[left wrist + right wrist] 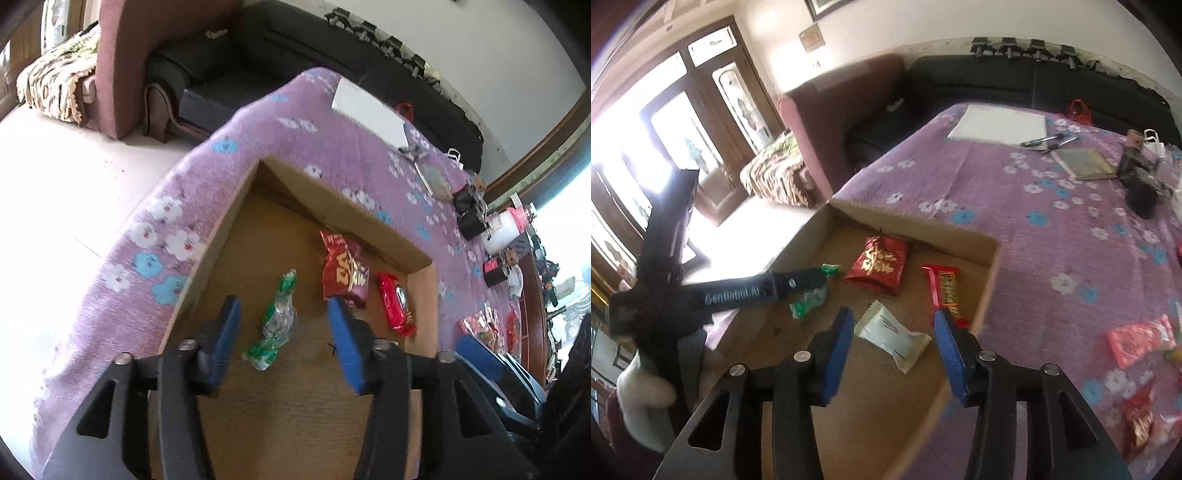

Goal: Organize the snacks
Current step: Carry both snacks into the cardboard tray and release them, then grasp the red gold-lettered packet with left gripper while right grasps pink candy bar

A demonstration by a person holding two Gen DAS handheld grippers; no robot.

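Note:
A shallow cardboard box (421, 284) (991, 280) lies on a purple flowered table. In it lie a green candy wrapper (277, 321) (809, 301), a red snack bag (343, 269) (881, 264), a red bar (395, 304) (945, 290) and a white packet (895, 334). My left gripper (284, 308) is open over the box, the green wrapper between its fingers. My right gripper (894, 321) is open just above the white packet. The left gripper's body also shows in the right wrist view (738, 293).
Loose red and pink snack packs (1141, 341) (480, 326) lie on the cloth (1034, 221) right of the box. A white pad (1001, 123), pens, a notebook, black clips and a white bottle (504, 229) sit further back. Sofas stand behind the table.

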